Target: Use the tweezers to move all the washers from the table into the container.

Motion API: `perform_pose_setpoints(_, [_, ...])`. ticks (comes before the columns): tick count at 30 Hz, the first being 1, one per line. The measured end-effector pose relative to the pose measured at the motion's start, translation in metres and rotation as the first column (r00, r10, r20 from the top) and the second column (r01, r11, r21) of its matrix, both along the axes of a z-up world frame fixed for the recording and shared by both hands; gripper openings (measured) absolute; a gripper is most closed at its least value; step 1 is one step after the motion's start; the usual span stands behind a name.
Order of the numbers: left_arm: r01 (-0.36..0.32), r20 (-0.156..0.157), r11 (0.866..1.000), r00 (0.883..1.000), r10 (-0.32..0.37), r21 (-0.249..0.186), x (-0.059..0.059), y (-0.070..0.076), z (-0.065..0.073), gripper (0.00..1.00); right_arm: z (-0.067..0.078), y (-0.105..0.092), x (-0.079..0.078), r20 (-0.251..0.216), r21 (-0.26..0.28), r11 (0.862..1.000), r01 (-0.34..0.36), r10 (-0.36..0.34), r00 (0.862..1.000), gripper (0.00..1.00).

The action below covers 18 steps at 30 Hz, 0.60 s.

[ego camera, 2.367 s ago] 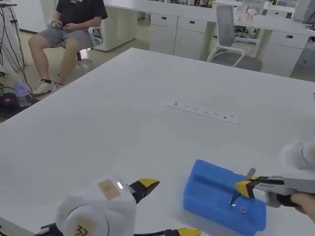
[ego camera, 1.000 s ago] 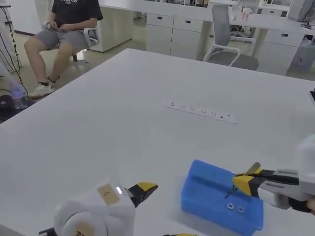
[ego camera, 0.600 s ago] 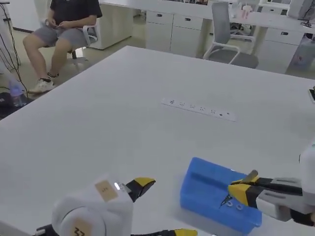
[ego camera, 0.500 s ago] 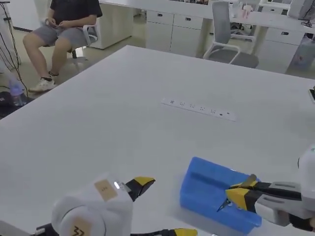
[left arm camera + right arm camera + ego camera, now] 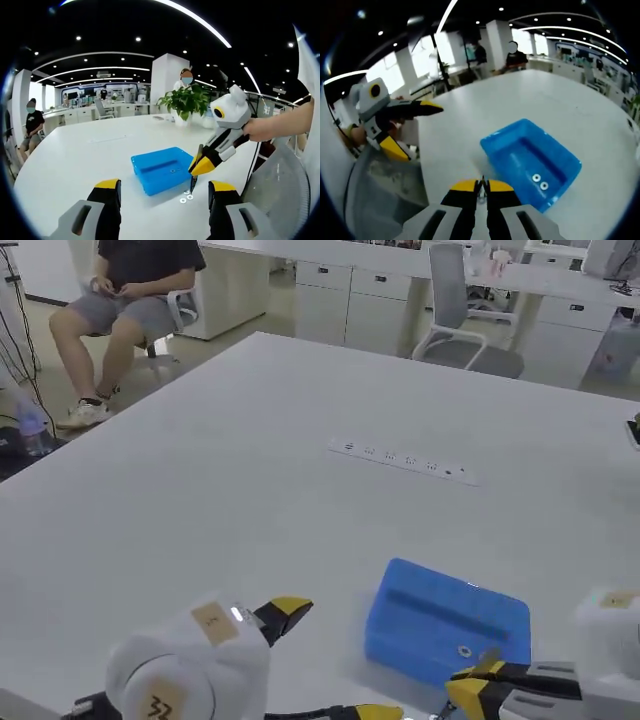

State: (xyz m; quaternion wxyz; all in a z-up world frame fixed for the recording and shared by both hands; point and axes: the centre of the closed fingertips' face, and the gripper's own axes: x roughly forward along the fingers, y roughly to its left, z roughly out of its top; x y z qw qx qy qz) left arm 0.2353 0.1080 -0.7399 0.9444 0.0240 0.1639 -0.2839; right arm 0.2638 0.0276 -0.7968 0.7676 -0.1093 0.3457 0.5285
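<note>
Two washers (image 5: 536,177) in blue container (image 5: 498,150), right gripper (image 5: 482,184) jaws clamping tweezers (image 5: 192,183), left gripper (image 5: 165,186) jaws apart.

Bright, even overhead office light; ceiling strips (image 5: 200,22) and spot lamps (image 5: 80,38) blow out in both gripper views, windows (image 5: 390,72) overexposed. The table (image 5: 250,440) is matte, little glare, shadows faint and soft. Head view slightly soft; left gripper (image 5: 350,658) near the lens, out of focus. Heavy fisheye bending at edges. In the right gripper (image 5: 196,167) the tweezers (image 5: 192,184) read thin, dark, possibly motion-blurred.
</note>
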Motion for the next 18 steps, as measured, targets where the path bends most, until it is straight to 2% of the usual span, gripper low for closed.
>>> perform_pose_setpoints(18, [0.004, -0.005, 1.0, 1.0, -0.004, 0.004, -0.001, -0.002, 0.0, 0.71, -0.011, 0.003, -0.005, -0.016, -0.018, 1.0, -0.021, 0.021, 1.0, 0.03])
